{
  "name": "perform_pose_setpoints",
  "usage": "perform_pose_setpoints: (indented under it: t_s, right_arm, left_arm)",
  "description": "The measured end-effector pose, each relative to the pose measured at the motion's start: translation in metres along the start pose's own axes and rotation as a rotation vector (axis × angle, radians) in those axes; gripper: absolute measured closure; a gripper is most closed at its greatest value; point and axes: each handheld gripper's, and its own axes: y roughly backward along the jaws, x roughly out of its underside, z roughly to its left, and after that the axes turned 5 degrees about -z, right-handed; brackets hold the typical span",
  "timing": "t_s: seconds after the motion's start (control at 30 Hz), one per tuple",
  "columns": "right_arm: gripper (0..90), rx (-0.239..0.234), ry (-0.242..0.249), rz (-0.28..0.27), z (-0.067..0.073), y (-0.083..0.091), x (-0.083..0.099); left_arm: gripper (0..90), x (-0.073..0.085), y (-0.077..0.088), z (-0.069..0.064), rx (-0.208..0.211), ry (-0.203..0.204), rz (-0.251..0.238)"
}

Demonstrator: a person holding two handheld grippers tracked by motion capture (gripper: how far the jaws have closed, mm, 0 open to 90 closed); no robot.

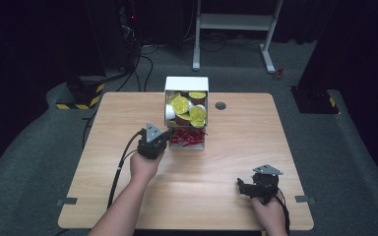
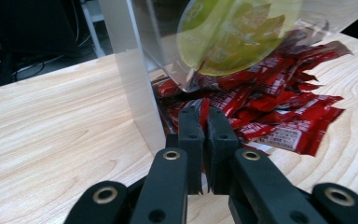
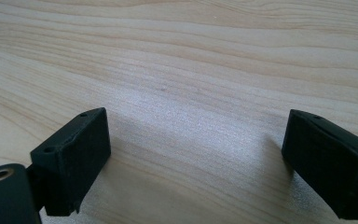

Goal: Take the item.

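Observation:
A white box (image 1: 186, 83) stands on the wooden table (image 1: 236, 147), holding yellow-lidded cups (image 1: 181, 104) above a heap of red packets (image 1: 189, 136) that spills out at its front. My left gripper (image 1: 167, 140) is at the box's front left corner. In the left gripper view its jaws (image 2: 204, 114) are shut, with the edge of a red packet (image 2: 279, 126) pinched between them, beside the box's clear wall (image 2: 130, 79) and under a yellow lid (image 2: 233, 37). My right gripper (image 1: 242, 187) rests near the front right, open (image 3: 196, 149) over bare wood.
A small black grommet (image 1: 220, 105) sits in the table to the right of the box. Behind the table stand a white desk frame (image 1: 236, 22) and a yellow-and-black striped base (image 1: 81, 98) on the grey floor, with cables nearby.

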Motion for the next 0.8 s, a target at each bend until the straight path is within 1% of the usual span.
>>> perform_pose_setpoints:
  t_s: [0.03, 0.07, 0.17, 0.2, 0.23, 0.27, 0.37, 0.5, 0.63, 0.77, 0.8]
  right_arm:
    - [7.7, -0.001, 0.000, 0.000, 0.000, 0.000, 0.000]
    - [7.7, 0.000, 0.000, 0.000, 0.000, 0.000, 0.000]
    - [7.8, 0.000, 0.001, 0.000, 0.000, 0.000, 0.000]
    - [7.8, -0.004, -0.007, 0.000, 0.001, 0.001, 0.001]
    - [7.8, -0.004, -0.007, 0.000, 0.001, 0.001, 0.001]
    - [7.8, -0.007, 0.007, -0.001, 0.001, 0.001, 0.001]
    - [7.7, -0.008, 0.007, -0.001, 0.000, 0.001, 0.001]
    - [7.7, -0.008, 0.006, -0.001, 0.001, 0.001, 0.001]
    - [7.7, -0.007, 0.003, 0.000, 0.001, 0.001, 0.001]
    - [7.7, -0.007, 0.001, -0.002, 0.001, 0.001, 0.001]
    - [7.7, -0.007, 0.006, 0.000, 0.001, 0.001, 0.001]
  left_arm:
    - [87.1, 0.001, 0.002, 0.000, 0.001, 0.002, -0.006]
    - [87.3, 0.002, 0.004, 0.001, 0.010, 0.018, -0.017]
    - [87.4, 0.003, 0.007, 0.001, 0.016, 0.028, -0.023]
    - [87.4, 0.003, 0.010, 0.001, 0.017, 0.035, -0.026]
    - [87.4, 0.003, 0.010, 0.001, 0.017, 0.035, -0.026]
    - [87.4, 0.003, 0.012, 0.001, 0.017, 0.036, -0.029]
    - [87.5, 0.003, 0.019, 0.001, 0.019, 0.037, -0.041]
    - [87.5, 0.004, 0.027, 0.001, 0.022, 0.056, -0.056]
    - [87.6, 0.004, 0.034, 0.002, 0.021, 0.048, -0.061]
    - [87.6, 0.006, 0.040, 0.004, 0.030, 0.061, -0.077]
    - [87.6, 0.007, 0.043, 0.005, 0.036, 0.073, -0.082]
